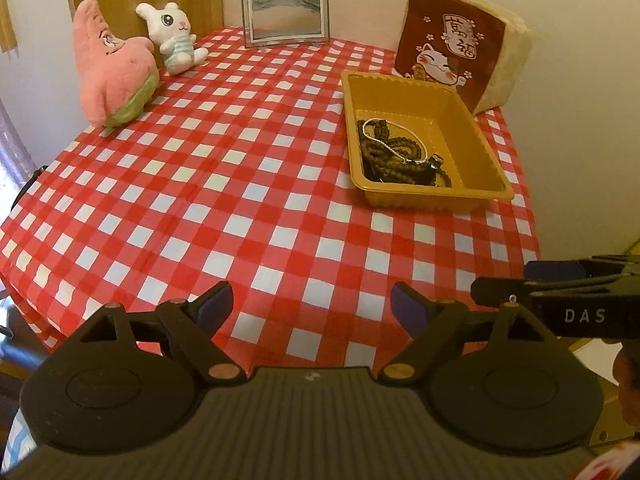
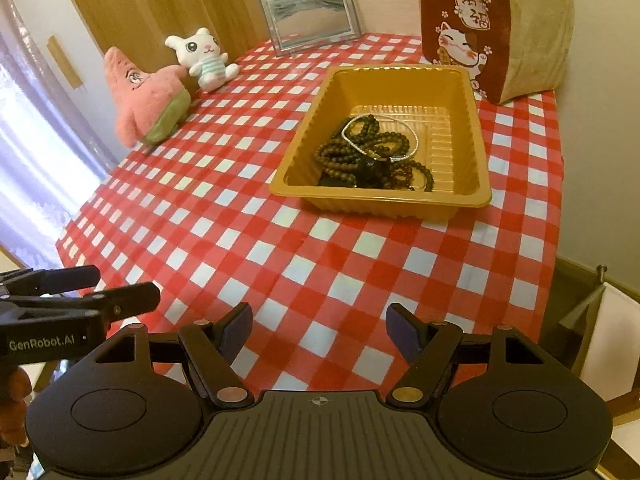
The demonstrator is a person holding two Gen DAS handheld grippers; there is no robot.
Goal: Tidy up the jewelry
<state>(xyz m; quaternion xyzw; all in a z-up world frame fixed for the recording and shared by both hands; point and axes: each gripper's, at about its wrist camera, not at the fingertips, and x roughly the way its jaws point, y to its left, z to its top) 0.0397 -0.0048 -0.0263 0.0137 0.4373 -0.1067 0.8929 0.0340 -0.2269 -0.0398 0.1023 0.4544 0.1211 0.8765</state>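
Both grippers hover at the near edge of the table [image 1: 240,208], well short of the work. The left gripper [image 1: 312,306] has its fingers spread wide with nothing between them; the right gripper [image 2: 319,326] is likewise wide and empty. The jewelry [image 2: 372,154] lies in the tray [image 2: 380,200], heaped toward the tray's near-left part — dark bead strands [image 1: 394,152] coiled together, with a silver chain [image 2: 414,136] looped across them. The chief hazard appears to be tangling: a pinch on one strand will likely lift its neighbours too, since the chain crosses the beads and the coils overlap. The tray looks light and thin-walled, so a snagged strand, or a finger pressing its rim, could drag or tip it on the smooth cloth. The chain is thin and may slip from wide pads — a shallow grip risks dropping it back into the heap. The toys [image 1: 120,60], frame [image 1: 285,14] and cushion [image 1: 460,44] stand at the far edge, the cushion just behind the tray, where an overshoot past the tray could knock it.
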